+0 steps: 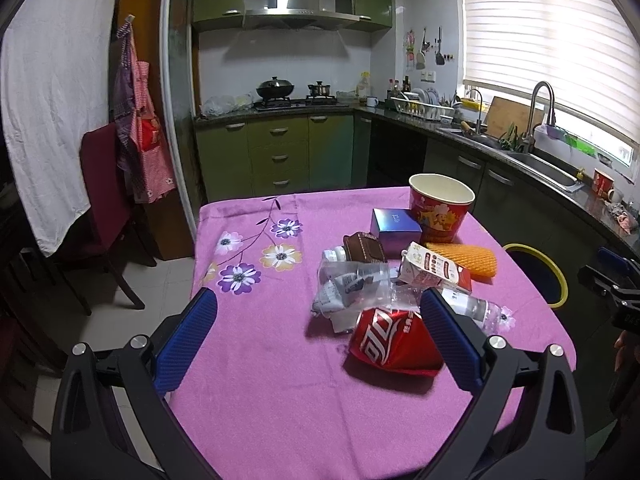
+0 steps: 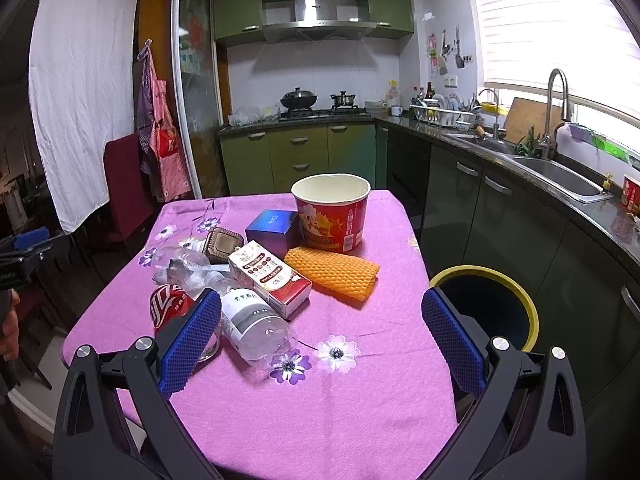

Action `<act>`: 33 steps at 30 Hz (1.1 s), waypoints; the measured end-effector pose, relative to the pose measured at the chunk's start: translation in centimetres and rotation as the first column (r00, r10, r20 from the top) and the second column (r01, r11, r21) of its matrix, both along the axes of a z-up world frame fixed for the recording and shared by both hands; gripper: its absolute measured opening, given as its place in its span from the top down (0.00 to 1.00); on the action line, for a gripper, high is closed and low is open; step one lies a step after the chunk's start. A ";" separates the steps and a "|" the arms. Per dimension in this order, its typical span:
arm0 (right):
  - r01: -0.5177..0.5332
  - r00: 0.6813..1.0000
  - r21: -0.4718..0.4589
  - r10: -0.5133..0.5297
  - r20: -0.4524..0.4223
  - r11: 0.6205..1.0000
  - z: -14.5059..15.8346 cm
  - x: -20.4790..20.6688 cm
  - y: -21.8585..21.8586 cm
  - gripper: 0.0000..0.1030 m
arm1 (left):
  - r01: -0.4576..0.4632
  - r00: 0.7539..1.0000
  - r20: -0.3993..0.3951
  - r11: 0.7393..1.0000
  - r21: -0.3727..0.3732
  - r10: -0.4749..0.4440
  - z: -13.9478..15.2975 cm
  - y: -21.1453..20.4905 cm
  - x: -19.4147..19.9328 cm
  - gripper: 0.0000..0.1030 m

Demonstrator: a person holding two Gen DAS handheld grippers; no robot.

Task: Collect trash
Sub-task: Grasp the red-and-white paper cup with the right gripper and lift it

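Note:
Trash lies on a pink flowered tablecloth [image 1: 260, 380]: a crushed red cola can [image 1: 394, 342], clear plastic bottles [image 2: 250, 320], a milk carton [image 2: 270, 280], an orange foam net [image 2: 334, 272], a blue box [image 2: 272, 230], a brown container [image 2: 222, 244] and a red paper bucket [image 2: 332, 212]. A dark bin with a yellow rim [image 2: 486, 304] stands by the table's right side. My left gripper [image 1: 318, 320] is open above the near table, its right finger beside the can. My right gripper [image 2: 320, 320] is open above the table's near right part, its left finger next to a bottle.
A dark red chair [image 1: 106, 208] stands left of the table. Green cabinets and a stove [image 1: 296, 100] are behind it. A counter with a sink [image 2: 560, 176] runs along the right wall. The other gripper shows at each view's edge.

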State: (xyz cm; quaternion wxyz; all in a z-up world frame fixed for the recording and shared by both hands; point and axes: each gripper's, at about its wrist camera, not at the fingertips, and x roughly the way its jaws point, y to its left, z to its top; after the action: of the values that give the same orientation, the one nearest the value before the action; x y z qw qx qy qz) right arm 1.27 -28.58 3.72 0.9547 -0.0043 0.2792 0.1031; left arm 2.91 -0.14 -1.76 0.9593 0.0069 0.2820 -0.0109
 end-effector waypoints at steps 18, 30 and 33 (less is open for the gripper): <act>-0.097 0.939 -0.038 0.079 -0.334 0.995 5.1 20.3 -1.4 0.04 | -0.090 0.994 -0.055 0.996 0.008 0.091 -1.0 4.3 22.1 0.06; -0.024 0.775 -0.076 -0.030 -0.631 0.997 0.1 38.2 -0.2 0.16 | -0.112 0.986 -0.126 0.994 -0.012 0.110 -7.5 6.2 29.6 0.06; -0.006 0.707 -0.103 -0.069 -0.704 0.995 -2.7 40.9 -0.6 0.28 | -0.109 0.985 -0.140 0.994 -0.032 0.104 -8.1 6.4 29.8 0.06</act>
State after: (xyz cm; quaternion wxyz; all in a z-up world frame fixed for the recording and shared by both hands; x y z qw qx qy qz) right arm 42.21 -29.16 1.05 0.7755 -0.0066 0.6278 0.0671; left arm 32.75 6.30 -9.86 0.9367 -0.0277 0.3475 0.0343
